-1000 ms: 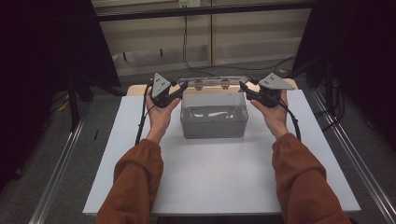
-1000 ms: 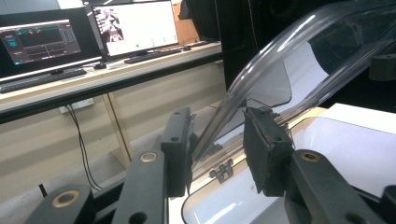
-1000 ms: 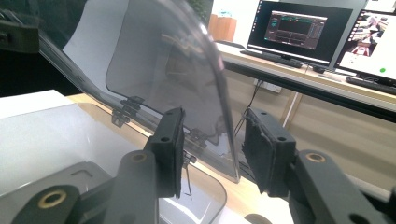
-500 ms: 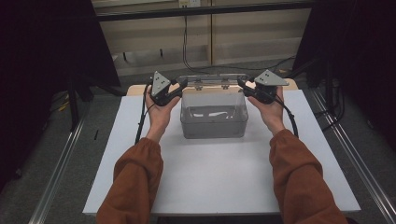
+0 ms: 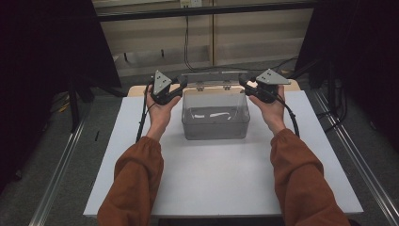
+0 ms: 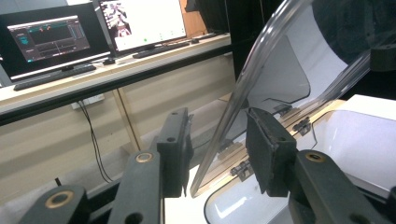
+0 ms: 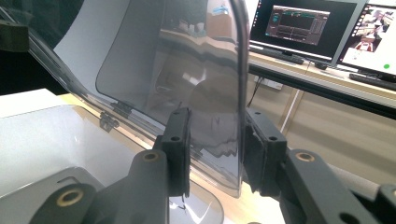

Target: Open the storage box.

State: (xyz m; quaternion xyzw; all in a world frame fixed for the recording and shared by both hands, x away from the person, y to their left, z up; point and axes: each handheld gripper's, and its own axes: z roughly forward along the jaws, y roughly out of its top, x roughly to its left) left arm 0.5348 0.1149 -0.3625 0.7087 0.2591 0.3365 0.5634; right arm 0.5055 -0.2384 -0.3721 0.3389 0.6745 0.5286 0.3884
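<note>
The high view looks down on the table (image 5: 221, 183); both gripper views closely share the lid (image 6: 261, 79).

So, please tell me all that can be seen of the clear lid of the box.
The lid is clear plastic with rounded corners, joined by two small hinges to the back rim of the clear box on the white table. It stands raised, nearly upright, leaving the box open. The left gripper and the right gripper each have their jaws around one side edge.

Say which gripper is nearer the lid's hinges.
Neither, clearly. The left gripper straddles the lid at its left end, the right gripper at its right end; hinges sit between.
</note>
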